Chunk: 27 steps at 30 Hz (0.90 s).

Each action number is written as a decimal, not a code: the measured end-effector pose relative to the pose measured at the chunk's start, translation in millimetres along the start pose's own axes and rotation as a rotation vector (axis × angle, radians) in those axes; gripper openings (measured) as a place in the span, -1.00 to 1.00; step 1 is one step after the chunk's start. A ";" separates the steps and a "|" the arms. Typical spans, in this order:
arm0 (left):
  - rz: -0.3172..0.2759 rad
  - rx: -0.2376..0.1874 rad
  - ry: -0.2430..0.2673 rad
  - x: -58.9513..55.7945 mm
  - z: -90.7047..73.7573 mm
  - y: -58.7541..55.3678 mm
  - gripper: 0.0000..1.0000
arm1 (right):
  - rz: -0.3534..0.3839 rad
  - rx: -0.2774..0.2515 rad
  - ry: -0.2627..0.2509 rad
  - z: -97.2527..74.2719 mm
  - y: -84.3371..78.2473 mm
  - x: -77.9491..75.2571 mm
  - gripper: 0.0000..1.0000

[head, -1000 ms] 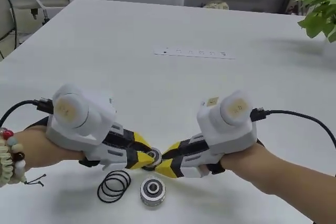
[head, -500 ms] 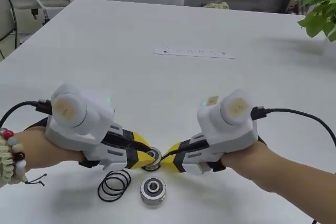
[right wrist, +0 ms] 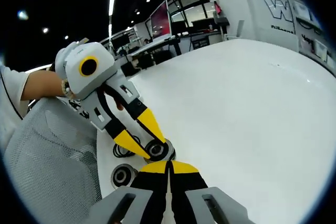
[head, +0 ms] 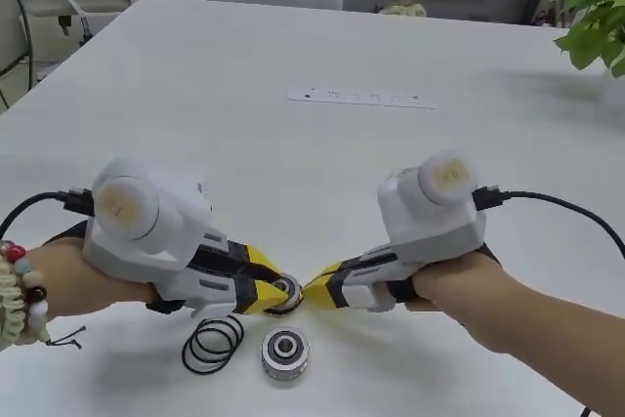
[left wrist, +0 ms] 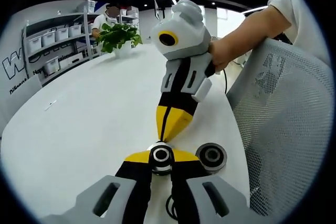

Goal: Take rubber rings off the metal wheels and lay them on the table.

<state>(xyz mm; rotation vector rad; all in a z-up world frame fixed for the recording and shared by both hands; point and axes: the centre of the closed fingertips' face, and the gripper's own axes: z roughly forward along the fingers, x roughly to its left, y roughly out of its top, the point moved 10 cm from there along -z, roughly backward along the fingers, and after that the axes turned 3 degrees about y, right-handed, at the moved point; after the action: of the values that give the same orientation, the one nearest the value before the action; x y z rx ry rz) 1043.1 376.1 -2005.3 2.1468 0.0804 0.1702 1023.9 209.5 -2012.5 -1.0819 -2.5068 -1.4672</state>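
A: Judging from the worktop [head: 293,46] down, what could be lost?

B: Grip. The left gripper [head: 276,296] has its fingers [left wrist: 137,157] clamped across a wheel [left wrist: 161,156]. The right gripper [right wrist: 169,166] has its fingers pressed together at the wheel's edge; whether a ring is nipped cannot be told. Under a sideways pull the wheel could be twisted free and dropped by the second wheel [head: 284,353] and the loose rings [head: 212,344].

A: How is the wheel set?

B: It is held low over the worktop, face up, axle roughly upright; no long axis is offered by so flat a disc.
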 end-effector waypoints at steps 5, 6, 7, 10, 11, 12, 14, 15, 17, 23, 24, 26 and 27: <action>0.017 0.006 0.001 0.1 0.1 0.6 -0.85 | 0.049 -0.006 0.018 -0.3 2.4 2.3 -1.00; 0.019 0.007 0.002 0.3 0.0 0.7 -0.85 | 0.048 -0.007 0.018 -0.5 3.0 2.6 -1.00; 0.022 0.007 0.002 0.6 -0.1 0.6 -0.85 | 0.045 -0.008 0.020 -0.2 3.4 4.0 -1.00; 0.024 0.007 0.001 1.8 0.0 0.1 -0.85 | 0.038 -0.010 0.024 0.5 4.5 6.1 -1.00; 0.025 0.007 0.001 2.1 0.1 0.2 -0.85 | 0.046 -0.018 0.032 0.5 4.6 6.9 -1.00; 0.027 0.007 0.001 2.1 0.1 0.3 -0.85 | 0.050 -0.022 0.036 0.1 4.1 6.6 -1.00; 0.030 0.007 0.002 2.0 0.2 0.3 -0.85 | 0.062 -0.030 0.044 -0.6 3.7 6.6 -1.00; 0.031 0.006 0.002 2.0 0.3 0.2 -0.85 | 0.062 -0.031 0.046 -0.6 3.9 7.1 -1.00; 0.028 0.005 0.002 2.4 0.5 -0.1 -0.85 | 0.058 -0.031 0.047 -0.2 4.4 8.2 -1.00; 0.026 0.001 0.002 2.7 0.9 -0.7 -0.85 | 0.060 -0.042 0.060 -0.5 5.2 8.8 -1.00; 0.025 0.001 0.002 2.8 0.9 -0.9 -0.85 | 0.061 -0.043 0.061 -0.6 5.2 8.8 -1.00; 0.024 -0.002 0.004 2.7 1.0 -1.1 -0.85 | 0.063 -0.047 0.066 -0.9 5.6 9.1 -1.00; 0.023 -0.003 0.006 2.7 1.0 -1.2 -0.85 | 0.063 -0.053 0.073 -0.8 6.1 9.8 -1.00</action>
<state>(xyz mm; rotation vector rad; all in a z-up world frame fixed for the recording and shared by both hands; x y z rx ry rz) 1045.9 376.2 -2006.6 2.1448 0.0584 0.1900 1019.8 216.1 -2003.9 -1.0840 -2.3755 -1.5346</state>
